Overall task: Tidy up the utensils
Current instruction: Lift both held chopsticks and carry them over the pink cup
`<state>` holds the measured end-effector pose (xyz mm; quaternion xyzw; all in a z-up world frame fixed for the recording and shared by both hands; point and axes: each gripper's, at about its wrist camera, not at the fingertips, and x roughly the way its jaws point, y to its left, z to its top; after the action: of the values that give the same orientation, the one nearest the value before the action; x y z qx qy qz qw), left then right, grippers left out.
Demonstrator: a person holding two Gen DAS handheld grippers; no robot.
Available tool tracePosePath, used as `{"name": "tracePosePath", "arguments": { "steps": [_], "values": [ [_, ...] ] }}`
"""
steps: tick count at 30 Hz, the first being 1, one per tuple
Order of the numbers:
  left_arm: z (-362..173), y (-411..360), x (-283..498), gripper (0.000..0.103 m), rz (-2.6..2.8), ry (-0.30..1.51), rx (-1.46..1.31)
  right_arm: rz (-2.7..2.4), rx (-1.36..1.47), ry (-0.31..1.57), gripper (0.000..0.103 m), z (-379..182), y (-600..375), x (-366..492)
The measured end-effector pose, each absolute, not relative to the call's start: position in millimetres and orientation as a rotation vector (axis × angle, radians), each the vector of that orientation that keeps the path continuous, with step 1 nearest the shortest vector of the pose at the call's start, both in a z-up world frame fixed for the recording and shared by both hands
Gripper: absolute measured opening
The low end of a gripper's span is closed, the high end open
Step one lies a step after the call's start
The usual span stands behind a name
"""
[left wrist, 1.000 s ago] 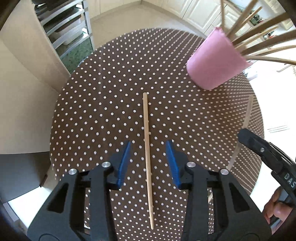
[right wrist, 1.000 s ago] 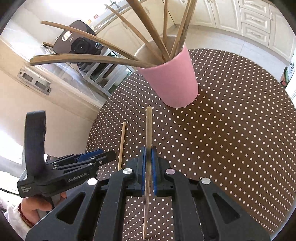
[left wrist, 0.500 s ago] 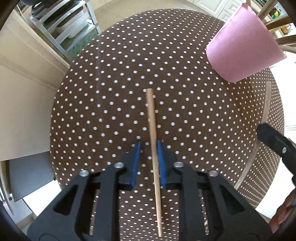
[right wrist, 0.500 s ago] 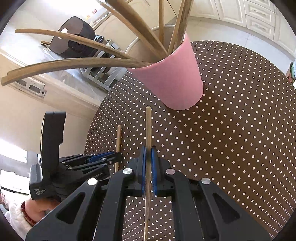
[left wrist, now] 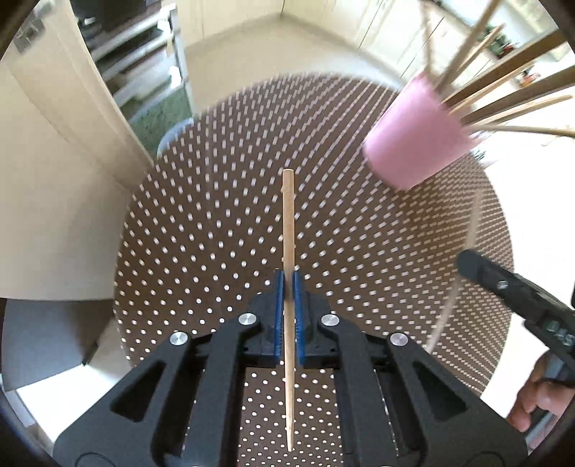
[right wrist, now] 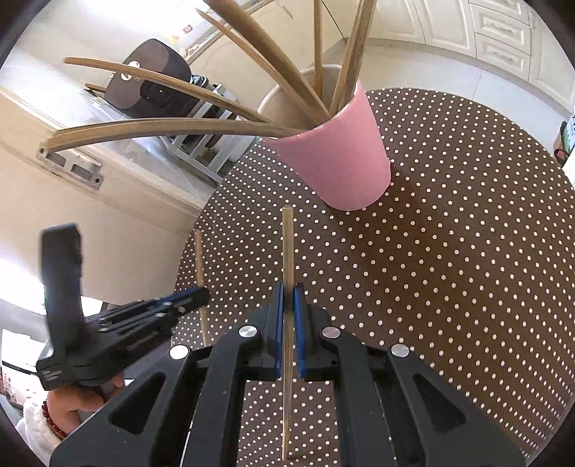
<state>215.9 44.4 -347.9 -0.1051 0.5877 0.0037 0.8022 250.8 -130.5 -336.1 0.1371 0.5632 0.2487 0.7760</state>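
Left wrist: slim wooden chopstick (left wrist: 288, 230), pink cup (left wrist: 417, 138), dotted tablecloth (left wrist: 215, 230)

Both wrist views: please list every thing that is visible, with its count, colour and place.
Chopstick in left gripper: one, pale wood, clamped between the blue pads.
Chopstick in right gripper: one, darker wood, clamped between the blue pads.
Cup: one, pink, standing on the table beyond both grippers.
Sticks in the cup: several, brown wood, fanning out of its mouth.
Table: one, round, brown cloth with white dots.
Metal rack: one, grey, on the floor behind the table.
Cabinets: cream, along the far wall.
Left gripper: black, shut.
Right gripper: black, shut.
Bracelet: red beads, on the left wrist.
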Motion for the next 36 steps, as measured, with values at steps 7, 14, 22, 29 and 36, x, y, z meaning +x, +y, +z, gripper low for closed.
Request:
{"name": "tracePosePath", "arguments": {
  "steps": [7, 14, 22, 29, 36],
  "values": [
    [-289, 48, 184, 0.006, -0.024, 1.089, -0.216, 0.560, 0.278, 1.122, 0.005, -298, -131, 225],
    [-217, 48, 165, 0.006, -0.088, 0.879, -0.216, 0.572, 0.249, 0.936, 0.005, -232, -136, 207],
    [-139, 43, 153, 0.006, -0.151, 0.629, -0.237, 0.562, 0.219, 0.757, 0.005, -165, -146, 201],
    [-97, 33, 159, 0.006, -0.174, 0.451, -0.255, 0.540, 0.228, 0.646, 0.005, -126, -160, 208],
    [-90, 11, 192, 0.006, -0.148, 0.358, -0.269, 0.482, 0.213, 0.529, 0.005, -102, -174, 236]
  ]
}}
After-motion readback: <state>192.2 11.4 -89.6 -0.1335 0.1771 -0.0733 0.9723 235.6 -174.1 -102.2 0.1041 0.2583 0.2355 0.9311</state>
